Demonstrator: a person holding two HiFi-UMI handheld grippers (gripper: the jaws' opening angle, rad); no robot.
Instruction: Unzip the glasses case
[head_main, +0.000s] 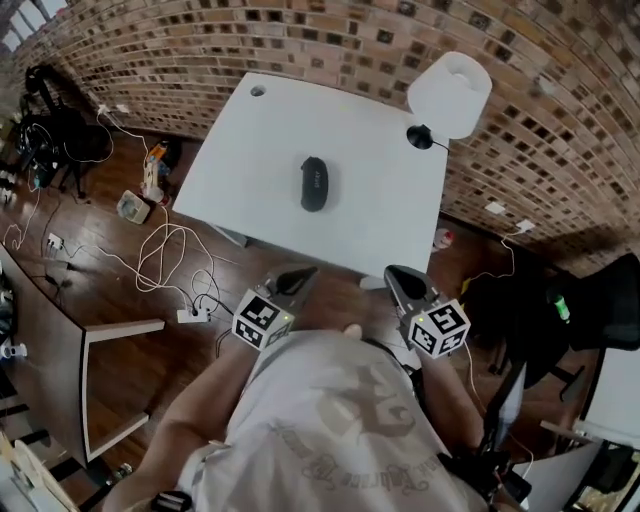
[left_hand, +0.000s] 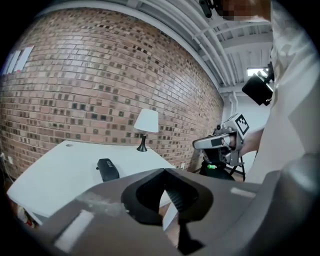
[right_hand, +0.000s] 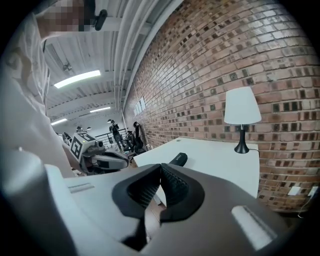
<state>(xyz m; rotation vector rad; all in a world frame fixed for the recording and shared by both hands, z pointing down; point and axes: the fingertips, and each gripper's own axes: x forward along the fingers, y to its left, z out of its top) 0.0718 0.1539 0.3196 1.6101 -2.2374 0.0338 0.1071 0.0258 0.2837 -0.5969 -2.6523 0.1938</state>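
The black glasses case (head_main: 314, 184) lies zipped near the middle of the white table (head_main: 250, 140); it also shows in the left gripper view (left_hand: 108, 169) and in the right gripper view (right_hand: 178, 159). My left gripper (head_main: 300, 272) (left_hand: 165, 171) is held close to the body, short of the table's near edge, with its jaws shut and nothing between them. My right gripper (head_main: 392, 272) (right_hand: 160, 165) hangs level with it on the right, jaws closed together and empty. Both point toward the case and are well apart from it.
A white-shaded lamp (head_main: 450, 93) stands at the table's far right corner against the brick wall. White cables and a power strip (head_main: 190, 314) lie on the wooden floor at left. A black chair (head_main: 590, 300) is at right, and a wooden frame (head_main: 110, 335) at lower left.
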